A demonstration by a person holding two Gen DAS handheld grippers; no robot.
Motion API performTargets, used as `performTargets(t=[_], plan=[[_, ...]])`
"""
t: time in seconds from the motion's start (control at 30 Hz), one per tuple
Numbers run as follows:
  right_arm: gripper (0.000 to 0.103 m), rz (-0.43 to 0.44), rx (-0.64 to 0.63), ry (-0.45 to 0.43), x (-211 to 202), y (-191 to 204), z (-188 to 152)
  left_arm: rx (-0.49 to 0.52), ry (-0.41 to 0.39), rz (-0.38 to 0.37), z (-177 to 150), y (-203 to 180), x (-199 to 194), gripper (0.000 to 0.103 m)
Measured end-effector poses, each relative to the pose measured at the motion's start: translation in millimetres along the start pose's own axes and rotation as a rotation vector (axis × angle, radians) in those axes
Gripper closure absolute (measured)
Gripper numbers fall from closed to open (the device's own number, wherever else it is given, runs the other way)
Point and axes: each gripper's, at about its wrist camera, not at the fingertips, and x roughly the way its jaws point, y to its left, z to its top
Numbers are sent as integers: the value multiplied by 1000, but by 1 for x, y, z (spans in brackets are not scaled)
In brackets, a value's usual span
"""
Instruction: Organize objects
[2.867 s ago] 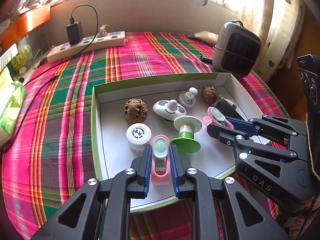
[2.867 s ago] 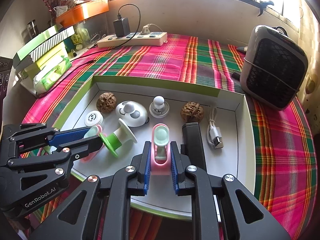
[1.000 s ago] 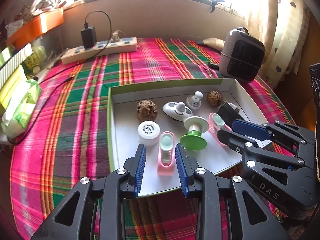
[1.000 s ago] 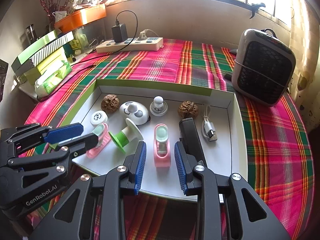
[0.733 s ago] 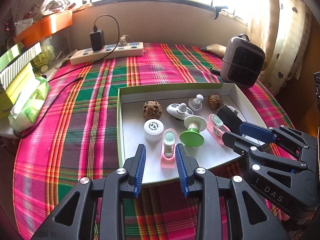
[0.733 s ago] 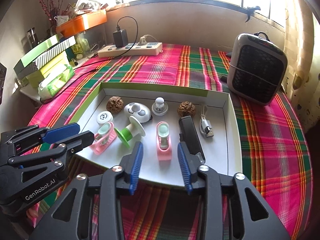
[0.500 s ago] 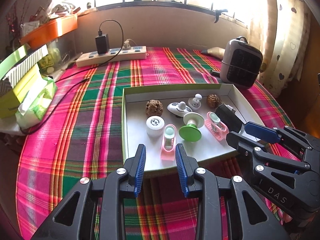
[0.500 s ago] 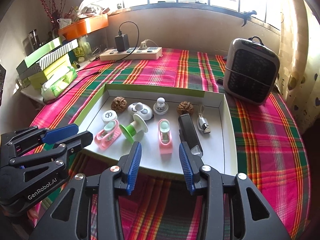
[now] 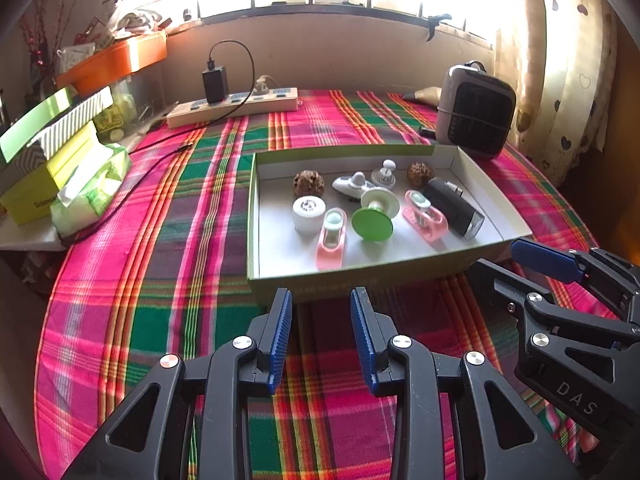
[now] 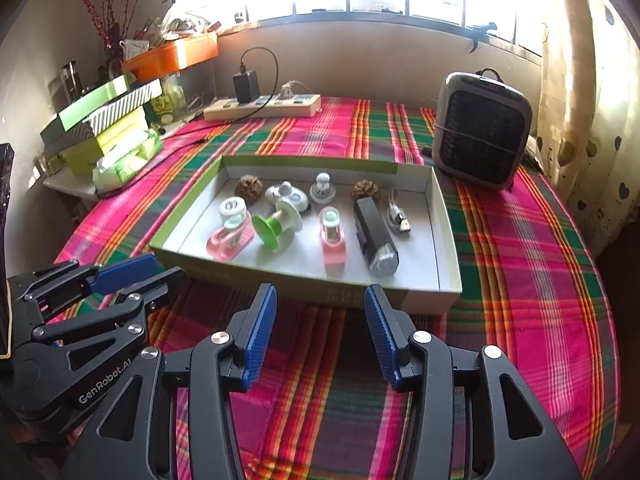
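Note:
A white box with a green rim (image 9: 253,216) (image 10: 280,276) lies on the plaid cloth. It holds two pink clips (image 9: 332,236) (image 10: 333,232), a green spool (image 9: 374,220), a black device (image 10: 374,236), walnuts, a white cap and small white toys. My left gripper (image 9: 322,308) hovers over the cloth just in front of the box, open, with nothing between its blue pads. My right gripper (image 10: 320,300) is beside it on the right, also short of the box. Its jaws are opening with nothing between them.
A grey fan heater (image 10: 480,128) stands at the back right of the box. A power strip with a black charger (image 9: 236,106) lies along the back wall. Stacked boxes and a tissue pack (image 9: 84,188) sit at the left edge. A curtain hangs at the right.
Both grippers have let go of the pink clips, which now lie in the box, and have drawn back out of it over the cloth. The right jaws have spread wider.

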Motion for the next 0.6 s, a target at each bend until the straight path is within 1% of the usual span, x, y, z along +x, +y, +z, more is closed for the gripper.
performTargets(t=[0.1,0.17,0.27,0.53,0.6], plan=[[55,0,2,14,1,2,-10,2,19,1,-9,-1,2,74],[55,1,13,28,2,0,-16,6,30,16,-15,-3,3,74],[55,-14,17,42,5,-1,-24,3,40,20,-22,-4,5,74],[55,-44,35,72,9,-6,-36,-10,68,31,-30,-5,9,74],[55,-43,41,81,10,-8,-40,-3,65,38,-32,-7,8,73]])
